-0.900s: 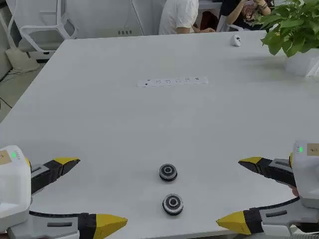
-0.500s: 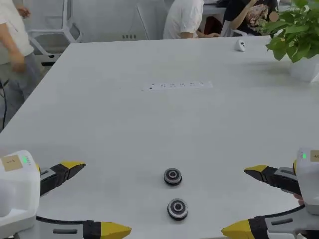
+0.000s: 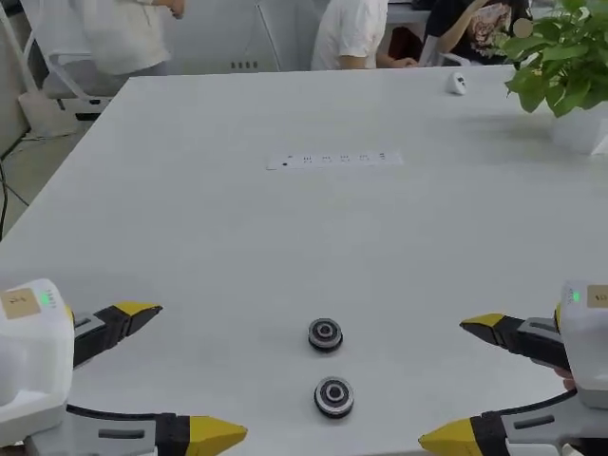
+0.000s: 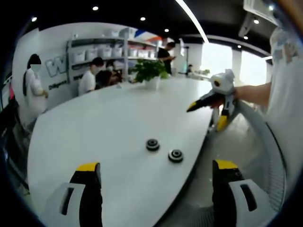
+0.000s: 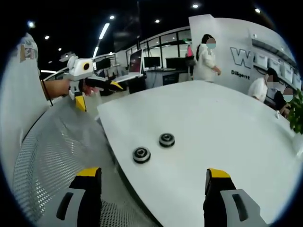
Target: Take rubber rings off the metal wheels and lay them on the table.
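Observation:
Two small metal wheels with black rubber rings lie flat on the white table near its front edge: one wheel (image 3: 325,334) (image 4: 152,144) (image 5: 166,139) farther in, the other wheel (image 3: 333,397) (image 4: 175,155) (image 5: 141,154) closer to the edge. My left gripper (image 3: 187,372) (image 4: 155,174) is open at the lower left, well clear of both wheels. At the lower right my right gripper (image 3: 463,383) (image 5: 155,178) is open too, with nothing between its yellow-tipped jaws. Each gripper points inward toward the wheels from its side.
A white power strip (image 3: 332,159) lies mid-table. A potted green plant (image 3: 560,52) stands at the far right corner, with a small white object (image 3: 457,85) near it. People sit and stand beyond the far edge, and a white chair (image 3: 71,71) is at the far left.
Both grippers stay open and hardly move. The wheels lie where they were. A person behind the table has walked along its far left side.

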Demonstrator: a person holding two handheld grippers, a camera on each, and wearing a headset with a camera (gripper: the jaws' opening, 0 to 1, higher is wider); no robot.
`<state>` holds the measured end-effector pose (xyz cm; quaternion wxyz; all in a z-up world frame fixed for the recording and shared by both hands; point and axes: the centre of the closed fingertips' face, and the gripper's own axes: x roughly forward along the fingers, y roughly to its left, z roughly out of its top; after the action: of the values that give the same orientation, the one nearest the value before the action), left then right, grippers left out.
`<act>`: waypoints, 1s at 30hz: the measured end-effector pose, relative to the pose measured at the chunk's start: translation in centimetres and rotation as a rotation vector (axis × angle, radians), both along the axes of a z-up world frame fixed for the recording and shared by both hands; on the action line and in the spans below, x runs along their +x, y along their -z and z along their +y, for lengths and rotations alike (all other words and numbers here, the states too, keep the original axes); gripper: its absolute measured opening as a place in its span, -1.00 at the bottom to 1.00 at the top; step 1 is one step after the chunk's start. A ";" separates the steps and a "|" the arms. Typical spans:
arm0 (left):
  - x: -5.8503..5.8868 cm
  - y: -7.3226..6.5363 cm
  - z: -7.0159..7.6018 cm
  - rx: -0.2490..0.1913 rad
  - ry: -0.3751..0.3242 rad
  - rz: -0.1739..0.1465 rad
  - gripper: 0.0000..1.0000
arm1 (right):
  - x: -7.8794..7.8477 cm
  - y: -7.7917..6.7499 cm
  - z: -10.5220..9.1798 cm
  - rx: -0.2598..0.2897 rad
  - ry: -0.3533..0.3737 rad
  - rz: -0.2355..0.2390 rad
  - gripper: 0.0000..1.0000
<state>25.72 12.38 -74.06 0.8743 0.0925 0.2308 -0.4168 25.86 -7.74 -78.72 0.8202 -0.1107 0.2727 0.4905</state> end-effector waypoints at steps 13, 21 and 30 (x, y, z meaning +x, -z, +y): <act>0.8 -0.2 -0.4 0.004 0.017 0.004 0.95 | 0.9 -0.3 0.4 0.018 -0.018 -0.011 0.74; 1.2 -0.3 -0.9 0.011 0.043 -0.006 0.89 | 1.4 -0.5 0.3 0.020 -0.029 -0.026 0.69; 1.9 -0.7 -1.2 0.013 0.064 -0.025 0.82 | 1.8 -1.1 0.9 0.032 -0.057 -0.052 0.63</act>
<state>27.60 11.20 -73.32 0.8626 0.1106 0.2195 -0.4421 27.65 -6.87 -77.59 0.8145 -0.1179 0.2402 0.5147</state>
